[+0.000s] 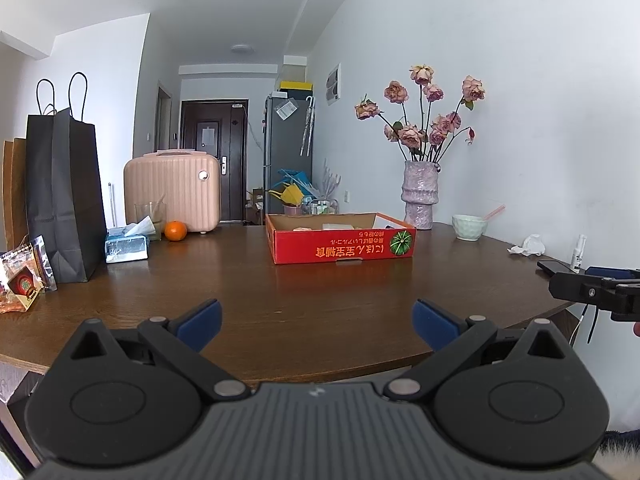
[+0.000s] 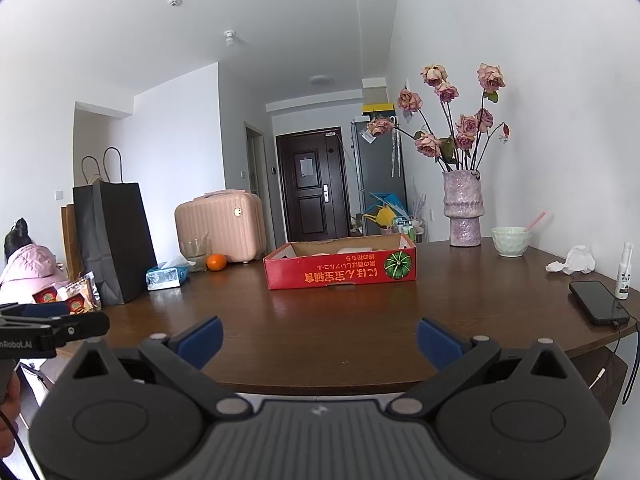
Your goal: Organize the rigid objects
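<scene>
Both my left hand-held gripper (image 1: 316,320) and right hand-held gripper (image 2: 318,338): jaws wide, empty, short of the surface (image 1: 248,280); red cardboard tray (image 1: 342,246) straight ahead, contents unclear; risk: reaching right clips vase (image 2: 464,208), phone (image 2: 598,302).

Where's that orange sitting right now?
The orange sits on the wooden table, far left in both views, between the drinking glass and the pink suitcase.

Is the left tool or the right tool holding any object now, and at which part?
Nothing is held. The left tool and the right tool are both open, with only the bare table between their fingers.
</scene>
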`<action>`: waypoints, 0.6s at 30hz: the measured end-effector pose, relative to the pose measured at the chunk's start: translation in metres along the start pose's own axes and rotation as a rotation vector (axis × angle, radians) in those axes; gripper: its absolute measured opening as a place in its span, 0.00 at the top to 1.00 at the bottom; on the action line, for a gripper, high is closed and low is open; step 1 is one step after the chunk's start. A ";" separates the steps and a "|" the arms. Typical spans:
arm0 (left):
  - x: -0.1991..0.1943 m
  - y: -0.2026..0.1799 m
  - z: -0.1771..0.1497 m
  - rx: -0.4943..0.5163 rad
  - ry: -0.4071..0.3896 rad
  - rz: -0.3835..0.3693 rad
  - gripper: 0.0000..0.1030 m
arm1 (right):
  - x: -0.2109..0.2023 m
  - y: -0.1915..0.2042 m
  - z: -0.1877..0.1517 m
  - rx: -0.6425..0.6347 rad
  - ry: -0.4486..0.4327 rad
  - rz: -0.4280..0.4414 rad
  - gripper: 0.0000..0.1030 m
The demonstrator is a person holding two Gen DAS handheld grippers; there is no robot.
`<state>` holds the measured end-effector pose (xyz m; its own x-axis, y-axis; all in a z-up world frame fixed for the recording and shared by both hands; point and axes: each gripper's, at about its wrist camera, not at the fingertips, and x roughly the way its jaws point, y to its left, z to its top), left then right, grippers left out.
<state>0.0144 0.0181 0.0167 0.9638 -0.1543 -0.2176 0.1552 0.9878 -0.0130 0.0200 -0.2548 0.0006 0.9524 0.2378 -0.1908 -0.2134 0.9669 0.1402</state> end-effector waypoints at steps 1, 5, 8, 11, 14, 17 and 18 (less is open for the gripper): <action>0.000 0.000 0.000 0.000 0.001 -0.001 0.00 | 0.000 0.000 0.000 0.000 0.000 0.000 0.00; 0.000 0.000 0.000 0.001 0.000 0.000 0.00 | 0.000 0.001 -0.001 -0.001 -0.001 -0.001 0.00; 0.000 0.000 0.000 0.004 -0.002 0.005 0.00 | 0.000 0.000 0.000 -0.002 -0.002 -0.002 0.00; -0.001 -0.001 0.000 0.006 -0.007 -0.001 0.00 | 0.001 -0.001 0.000 0.005 0.002 -0.001 0.00; -0.002 -0.002 0.000 0.012 -0.013 -0.005 0.00 | 0.001 -0.002 -0.001 0.008 0.003 0.000 0.00; -0.003 -0.002 0.000 0.012 -0.019 0.000 0.00 | 0.002 -0.001 -0.001 0.004 0.003 0.000 0.00; -0.004 -0.002 0.000 0.012 -0.022 0.003 0.00 | 0.002 -0.001 -0.001 0.005 0.003 -0.001 0.00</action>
<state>0.0103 0.0171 0.0176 0.9686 -0.1523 -0.1965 0.1552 0.9879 -0.0005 0.0217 -0.2555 -0.0012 0.9517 0.2376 -0.1942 -0.2118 0.9666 0.1445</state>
